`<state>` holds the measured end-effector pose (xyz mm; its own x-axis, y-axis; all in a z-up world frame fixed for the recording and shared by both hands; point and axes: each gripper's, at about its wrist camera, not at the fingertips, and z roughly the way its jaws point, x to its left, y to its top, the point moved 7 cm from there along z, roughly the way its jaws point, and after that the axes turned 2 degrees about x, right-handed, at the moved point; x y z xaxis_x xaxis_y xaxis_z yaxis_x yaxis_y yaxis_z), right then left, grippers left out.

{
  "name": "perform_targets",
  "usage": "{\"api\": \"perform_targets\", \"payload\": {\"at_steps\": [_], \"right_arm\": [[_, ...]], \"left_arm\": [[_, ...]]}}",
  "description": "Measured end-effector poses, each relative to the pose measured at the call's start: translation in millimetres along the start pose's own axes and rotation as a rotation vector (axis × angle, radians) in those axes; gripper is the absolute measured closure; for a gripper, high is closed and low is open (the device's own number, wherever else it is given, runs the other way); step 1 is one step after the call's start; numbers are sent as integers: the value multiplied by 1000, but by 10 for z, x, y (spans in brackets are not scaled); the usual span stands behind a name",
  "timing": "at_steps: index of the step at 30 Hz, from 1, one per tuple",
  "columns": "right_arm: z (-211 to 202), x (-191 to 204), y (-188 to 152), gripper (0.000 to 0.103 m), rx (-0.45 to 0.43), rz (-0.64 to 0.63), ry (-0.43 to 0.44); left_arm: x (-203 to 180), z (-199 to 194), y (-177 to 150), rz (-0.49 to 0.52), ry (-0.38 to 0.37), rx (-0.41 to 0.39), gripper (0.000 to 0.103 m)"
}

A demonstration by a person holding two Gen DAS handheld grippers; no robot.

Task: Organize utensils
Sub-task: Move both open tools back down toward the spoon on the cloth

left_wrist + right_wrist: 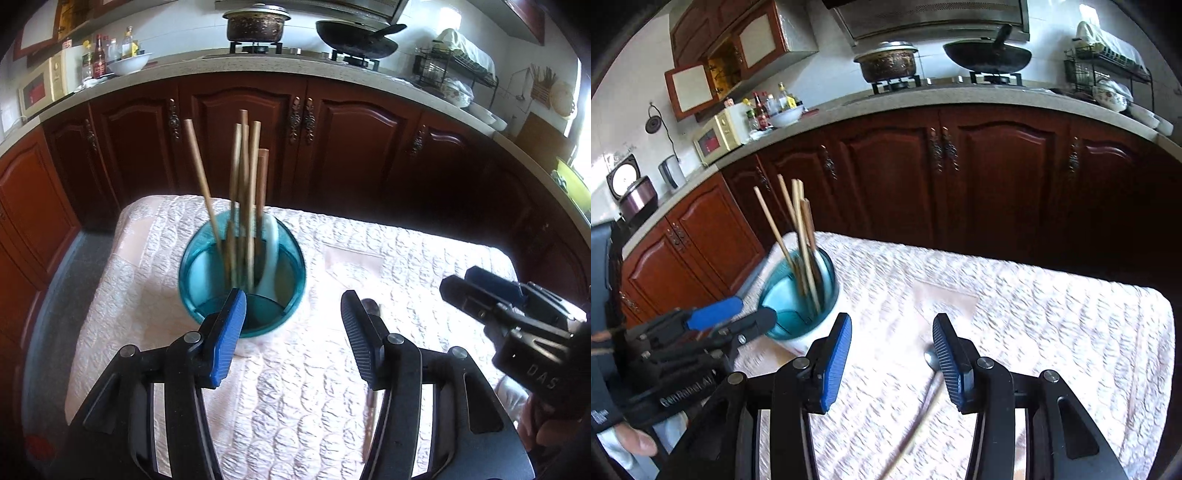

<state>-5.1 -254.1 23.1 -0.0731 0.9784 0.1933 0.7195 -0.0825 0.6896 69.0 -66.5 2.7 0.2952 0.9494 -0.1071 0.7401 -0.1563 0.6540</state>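
Both grippers, left (pixel 293 308) and right (pixel 892 332), gape empty beside the chopstick-filled blue cup (pixel 242 273). Only the right wrist view shows a metal spoon (pixel 931 360) on the quilted cloth (pixel 1052 314).

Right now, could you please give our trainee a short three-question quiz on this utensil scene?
1. True or false: the left claw is shut on a chopstick.
2. Which holds the chopsticks? A) blue cup B) pot C) bowl
3. Fill in: the utensil left on the quilted cloth is a ____.

Key: 1 false, both claws, including the right claw, are open and empty; 2 A; 3 spoon.
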Motion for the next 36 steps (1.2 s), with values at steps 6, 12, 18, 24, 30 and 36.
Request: {"api": "perform_targets", "payload": {"at_steps": [6,12,18,24,30,36], "right_arm": [[-65,-231,-167,59,13,44,-17],[-110,-402,-279,59,21,69,-33],[-76,-553,-385,59,45,92,-50],[225,-761,-609,59,124,138,-37],[815,-863,-855,65,248,174,17],[1307,-833,-921,71,326,232,61]], "left_arm": [[-123,7,-54,18,-4,2,50],[-229,21,-82,32,-7,5,50],[-268,85,-159,31,-22,29,50],[-259,237,-323,32,-28,71,49],[-250,415,-496,33,-25,124,49],[-263,562,-588,50,-16,160,49]]}}
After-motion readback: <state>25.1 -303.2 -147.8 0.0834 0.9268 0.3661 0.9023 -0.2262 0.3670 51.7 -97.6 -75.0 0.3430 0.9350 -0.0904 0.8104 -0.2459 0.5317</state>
